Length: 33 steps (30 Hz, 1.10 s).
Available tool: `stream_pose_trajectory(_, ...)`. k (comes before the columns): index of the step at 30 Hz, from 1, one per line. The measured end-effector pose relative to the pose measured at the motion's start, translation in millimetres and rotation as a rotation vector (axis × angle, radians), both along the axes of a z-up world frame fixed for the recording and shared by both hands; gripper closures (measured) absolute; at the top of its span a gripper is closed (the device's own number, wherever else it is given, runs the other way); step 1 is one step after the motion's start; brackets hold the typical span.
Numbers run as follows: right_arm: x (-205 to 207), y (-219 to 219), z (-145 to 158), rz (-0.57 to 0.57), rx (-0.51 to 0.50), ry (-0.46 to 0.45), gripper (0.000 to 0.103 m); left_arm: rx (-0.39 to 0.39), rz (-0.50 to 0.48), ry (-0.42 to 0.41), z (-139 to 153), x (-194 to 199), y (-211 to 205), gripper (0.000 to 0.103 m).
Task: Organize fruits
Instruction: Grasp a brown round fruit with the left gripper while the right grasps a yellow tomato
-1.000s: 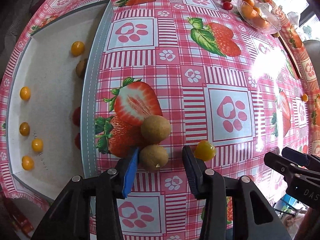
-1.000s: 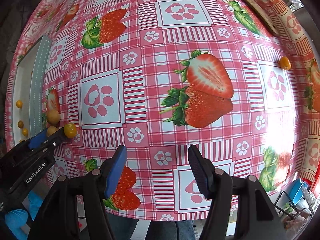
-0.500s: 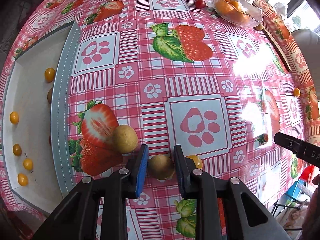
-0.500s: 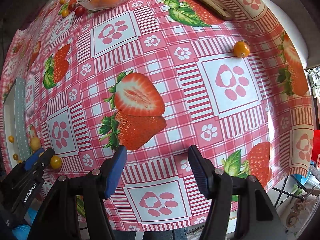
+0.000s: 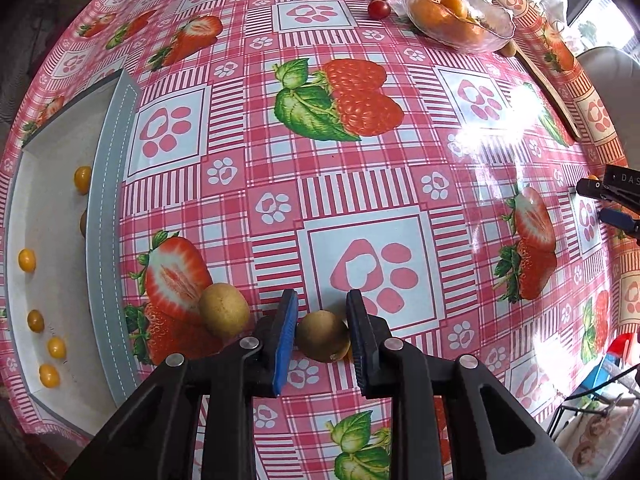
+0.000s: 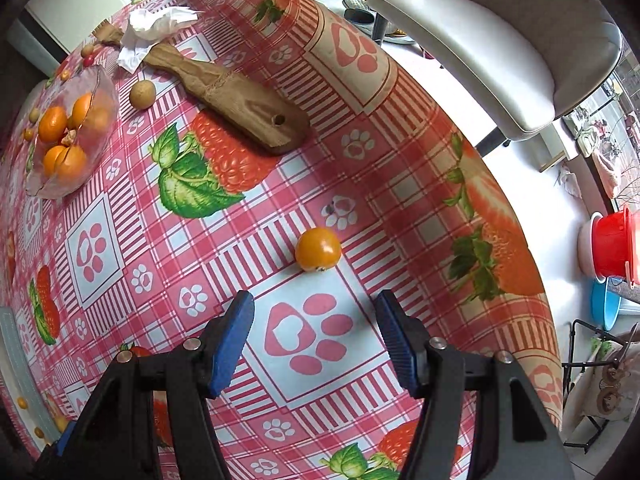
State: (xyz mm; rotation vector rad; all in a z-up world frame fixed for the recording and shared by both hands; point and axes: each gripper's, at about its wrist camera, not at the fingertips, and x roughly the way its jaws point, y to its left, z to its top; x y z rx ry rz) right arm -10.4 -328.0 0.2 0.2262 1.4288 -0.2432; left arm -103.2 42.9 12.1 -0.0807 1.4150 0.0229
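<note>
Along the left edge of the left wrist view sits the white tray (image 5: 60, 216), w/ 5 yellow cherry tomatoes (image 5: 27, 260) inside and 1 brownish fruit partly hidden behind its grey rim.

Next right: 1 loose longan (image 5: 224, 315) on the tablecloth (image 5: 256, 128), just beside the left gripper (image 5: 322, 325). That gripper's fingers are narrow, closed onto a second longan (image 5: 322, 336); contact both sides. A sliver of yellow shows behind the right finger, too little to identify.

Far edge: 1 yellow plus approx. 5 red cherry tomatoes (image 5: 379, 9), then the glass bowl (image 5: 496, 28) of mandarins, 4 visible in the right wrist view.

Right wrist view: right gripper (image 6: 316, 332) fingers wide, nothing held; 1 orange-yellow cherry tomato (image 6: 318, 249) lies ahead of them, apart. Also 1 longan by the wooden board (image 6: 228, 92), 1 tissue.

Risks, as judged:
- Held longan is round, hard-shelled; grip near the finger tips could squirt it out on lift.
- Swing toward the tray may knock the loose longan, which would roll.
- Tomato sits near the table edge; a misjudged closing could push it off or burst its skin.
</note>
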Motion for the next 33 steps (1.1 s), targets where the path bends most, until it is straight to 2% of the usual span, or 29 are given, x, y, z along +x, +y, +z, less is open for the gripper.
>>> stream_pose_trajectory(1,10,-4,1,0.003,-0.008,-0.005,0.038,-0.007,0.002,0.001,1,2,0,0.076)
stream_pose_trajectory(3,24,-5,0,0.019,-0.031,-0.009,0.048,-0.033,0.01,0.002,1,5,3,0.076)
stream_pose_trajectory(5,36,0,2,0.052,-0.031,-0.02,0.074,-0.067,0.023,0.004,0,8,9,0.076)
stream_pose_trajectory(6,41,4,2,0.073,-0.038,-0.022,0.081,-0.084,0.027,0.005,0,10,10,0.076)
stream_pose_trajectory(9,30,31,-5,0.101,-0.043,-0.022,0.081,-0.128,0.036,0.008,-1,15,17,0.076)
stream_pose_trajectory(16,-1,84,0,0.173,0.056,0.022,0.081,-0.157,0.017,0.015,-7,20,24,0.076)
stream_pose_trajectory(20,-21,113,-1,0.214,0.118,0.055,0.081,-0.169,0.006,0.023,-7,6,37,0.077)
stream_pose_trajectory(23,-33,130,-1,0.223,0.146,0.076,0.081,-0.165,-0.001,0.022,-1,-13,41,0.077)
stream_pose_trajectory(25,-33,135,-3,0.225,0.16,0.087,0.081,-0.133,0.001,0.021,1,-21,43,0.077)
stream_pose_trajectory(29,-45,158,2,0.235,0.17,0.096,0.081,-0.15,0.016,0.021,2,-31,52,0.077)
stream_pose_trajectory(30,-61,174,8,0.235,0.17,0.096,0.081,-0.144,0.011,0.022,2,-33,53,0.077)
stream_pose_trajectory(33,-72,199,15,0.246,0.168,0.096,0.081,-0.134,-0.002,0.024,2,-40,58,0.076)
